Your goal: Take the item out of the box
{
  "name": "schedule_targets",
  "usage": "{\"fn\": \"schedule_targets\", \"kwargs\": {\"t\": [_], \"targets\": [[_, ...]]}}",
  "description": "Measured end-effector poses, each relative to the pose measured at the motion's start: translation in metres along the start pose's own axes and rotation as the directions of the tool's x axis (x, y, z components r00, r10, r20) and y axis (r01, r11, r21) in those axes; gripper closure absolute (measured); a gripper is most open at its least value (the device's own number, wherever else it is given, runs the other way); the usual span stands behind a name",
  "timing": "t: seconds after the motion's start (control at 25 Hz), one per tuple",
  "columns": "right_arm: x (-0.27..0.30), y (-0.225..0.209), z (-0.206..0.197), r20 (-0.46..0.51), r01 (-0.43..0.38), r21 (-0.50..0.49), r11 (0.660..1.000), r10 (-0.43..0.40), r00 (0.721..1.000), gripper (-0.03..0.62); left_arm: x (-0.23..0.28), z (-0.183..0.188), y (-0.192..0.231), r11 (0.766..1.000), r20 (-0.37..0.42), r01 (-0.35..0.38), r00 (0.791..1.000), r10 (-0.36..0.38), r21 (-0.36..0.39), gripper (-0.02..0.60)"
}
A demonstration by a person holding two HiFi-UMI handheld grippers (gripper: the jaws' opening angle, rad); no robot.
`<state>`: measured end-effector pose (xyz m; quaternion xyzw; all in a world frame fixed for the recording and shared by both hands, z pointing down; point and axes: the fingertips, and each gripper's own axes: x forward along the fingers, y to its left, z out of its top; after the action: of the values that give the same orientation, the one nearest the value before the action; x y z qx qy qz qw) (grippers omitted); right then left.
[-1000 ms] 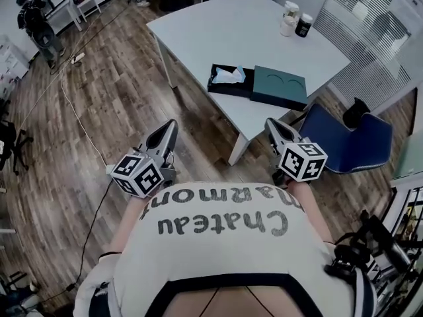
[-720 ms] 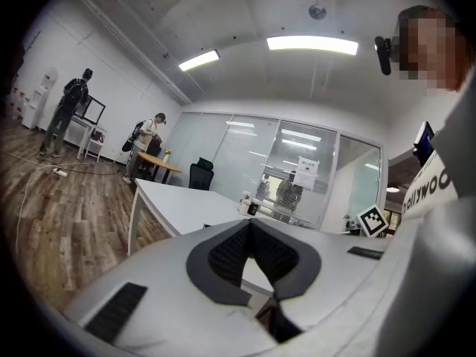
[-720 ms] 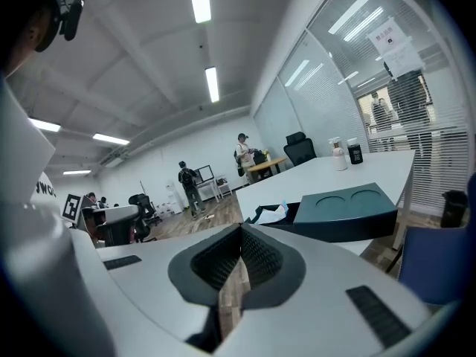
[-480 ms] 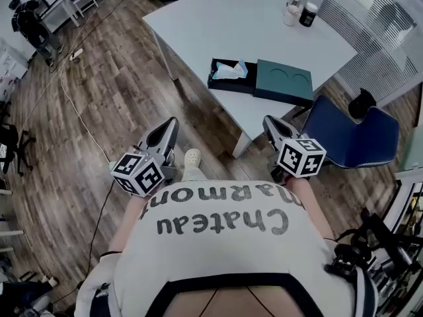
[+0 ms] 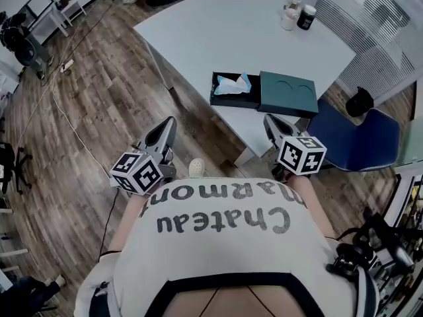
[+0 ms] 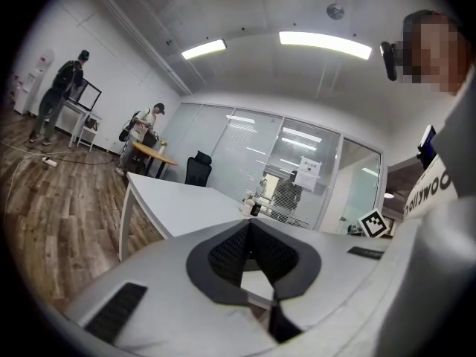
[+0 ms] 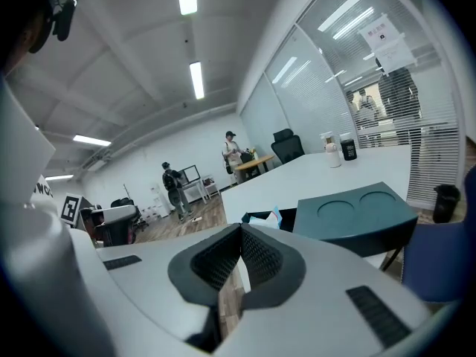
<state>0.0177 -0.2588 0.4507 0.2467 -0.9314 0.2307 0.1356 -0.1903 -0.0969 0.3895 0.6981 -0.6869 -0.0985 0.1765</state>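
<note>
A dark teal box [image 5: 234, 91] lies near the front edge of the white table [image 5: 225, 32], with its left half uncovered. A pale crumpled item [image 5: 232, 83] sits in that half. The teal lid [image 5: 287, 94] with two round dents lies against its right side. My left gripper [image 5: 164, 129] hangs over the wooden floor, short of the table, shut and empty. My right gripper [image 5: 271, 121] is just before the table's corner, also shut and empty. In the right gripper view the box [image 7: 256, 219], item [image 7: 276, 216] and lid [image 7: 355, 210] lie beyond the gripper [image 7: 241, 227]. The left gripper [image 6: 249, 222] hides the box.
A blue chair [image 5: 357, 137] stands right of the table's corner. Two jars [image 5: 296, 15] stand at the table's far side. A cable [image 5: 69, 117] runs over the wooden floor on the left. People stand by desks far off at the left [image 6: 63, 88].
The person has stepped toward the table; the box now lies closer to both grippers. Both grippers have stayed shut and empty.
</note>
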Motion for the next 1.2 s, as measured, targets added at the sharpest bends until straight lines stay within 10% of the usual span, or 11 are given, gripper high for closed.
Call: {"fn": "schedule_targets", "kwargs": {"t": [1.2], "targets": [[0.153,-0.012,0.056,-0.015,0.232,0.081,0.969,-0.231,0.973,0.594,0.147,0.077,0.163,0.982,-0.107,0.186,0.976,-0.188,-0.022,0.569]]}}
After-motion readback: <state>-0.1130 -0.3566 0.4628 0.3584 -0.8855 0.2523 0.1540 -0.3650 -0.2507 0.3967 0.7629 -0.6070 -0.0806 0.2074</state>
